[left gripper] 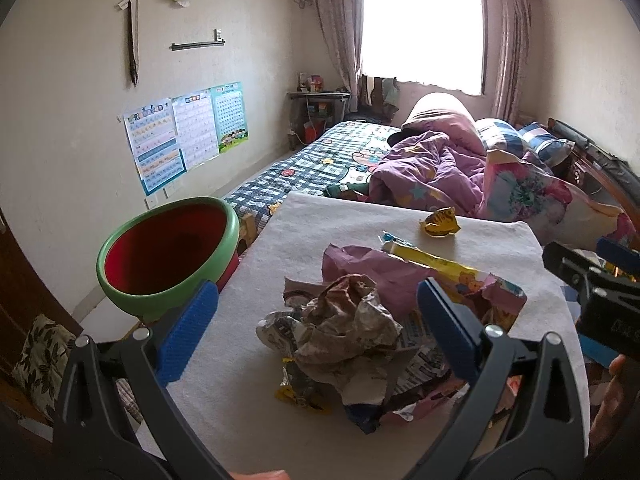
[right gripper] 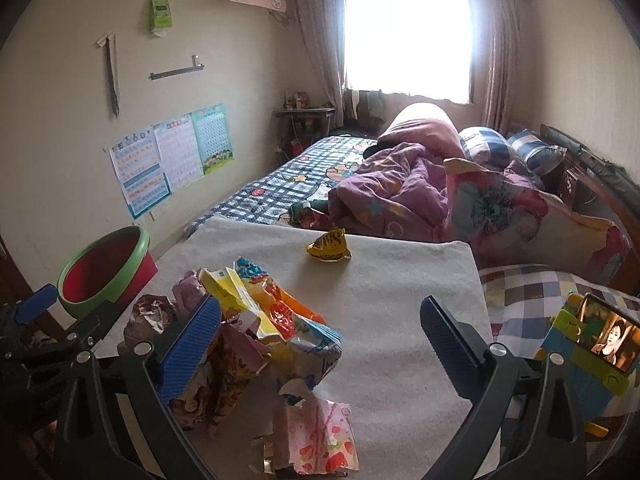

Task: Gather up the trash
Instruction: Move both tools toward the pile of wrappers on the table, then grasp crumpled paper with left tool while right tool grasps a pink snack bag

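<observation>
Two claws are present, and both stand with jaws apart, holding nothing. The left claw [left gripper: 316, 320] hovers over a crumpled paper wad [left gripper: 340, 332] at the near side of the table [left gripper: 320, 216], which is covered in a pale, napped cloth. The right claw [right gripper: 320, 336] sits just right of the heap of wrappers [right gripper: 260, 320], its left finger touching or nearly touching the pile.

Trash location: most pieces lie bunched at the table's near left; a small yellow packet [right gripper: 329, 247] lies alone toward the far edge. The bin [left gripper: 168, 252], red inside with a green rim, stands off the table's left side, mouth tilted toward the camera in the left wrist view.

Recommended handling, as judgement: the step in hand appears to be the first grasp on the wad. Lower the left claw so the pads straddle its bulk, close firmly, lift clear before swinging left to the bin.

Materials: the wad is stiff, creased, brownish paper, springy and likely to compress. Neighbouring wrappers are thin glossy film, slippery, with loose flaps. A mauve paper sheet [left gripper: 360, 268] lies torn behind the wad. Risk: adjoining pieces may drag along.
</observation>
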Tool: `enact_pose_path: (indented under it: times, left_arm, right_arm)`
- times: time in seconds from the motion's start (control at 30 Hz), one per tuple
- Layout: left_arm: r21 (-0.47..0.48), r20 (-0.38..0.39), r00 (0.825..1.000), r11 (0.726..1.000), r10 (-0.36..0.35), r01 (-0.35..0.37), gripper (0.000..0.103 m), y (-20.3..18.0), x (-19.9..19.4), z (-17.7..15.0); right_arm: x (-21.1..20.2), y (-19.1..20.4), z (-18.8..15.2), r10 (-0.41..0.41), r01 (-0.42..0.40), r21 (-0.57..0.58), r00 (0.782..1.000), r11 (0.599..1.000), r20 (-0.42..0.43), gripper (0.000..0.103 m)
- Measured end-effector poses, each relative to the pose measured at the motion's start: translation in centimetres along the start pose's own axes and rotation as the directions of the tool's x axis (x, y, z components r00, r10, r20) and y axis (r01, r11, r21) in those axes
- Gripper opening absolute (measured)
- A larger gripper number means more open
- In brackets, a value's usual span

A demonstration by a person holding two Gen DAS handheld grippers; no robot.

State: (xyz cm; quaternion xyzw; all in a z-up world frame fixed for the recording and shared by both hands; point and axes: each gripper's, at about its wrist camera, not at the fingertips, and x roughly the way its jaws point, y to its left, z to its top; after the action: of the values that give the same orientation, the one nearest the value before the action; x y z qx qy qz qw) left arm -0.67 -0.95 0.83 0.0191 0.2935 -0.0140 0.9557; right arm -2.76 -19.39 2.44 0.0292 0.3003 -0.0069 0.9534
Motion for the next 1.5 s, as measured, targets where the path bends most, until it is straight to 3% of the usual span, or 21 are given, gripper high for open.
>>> enact_pose_path:
  times: [0.27,0.47,0.87,1.3,1.5]
  left_arm:
    - [0.001,0.035,0.999,1.000,-0.003,0.003,0.098,-0.1,-0.6,0.0]
    - [-0.029,0.045,0.998,0.999,-0.043,0.044,0.098,0.2,-0.9,0.3]
    - [0.054,-0.030,0.997,0.996,-0.068,0.070,0.098,-1.3,0.4,-0.2]
    - [0.064,-0.067,0.994,0.994,-0.083,0.088,0.098,-1.7,1.3,-0.5]
    - [0.055,-0.108,0.983,0.987,-0.147,0.154,0.098,-1.4,2.0,-0.9]
  right_arm:
    - [0.1,0.0,-0.1,0.004,-0.004,0.005,1.000,1.000,-0.007,0.096]
    - [0.2,0.1,-0.2,0.002,-0.002,-0.003,1.000,1.000,-0.010,0.096]
    - [0.5,-0.4,-0.4,-0.006,0.006,0.006,1.000,1.000,-0.018,0.096]
    - [1.1,-0.9,-0.5,-0.012,0.012,0.007,0.999,1.000,-0.036,0.096]
    - [1.6,-1.6,-0.6,-0.035,0.035,0.000,0.998,0.999,-0.043,0.096]
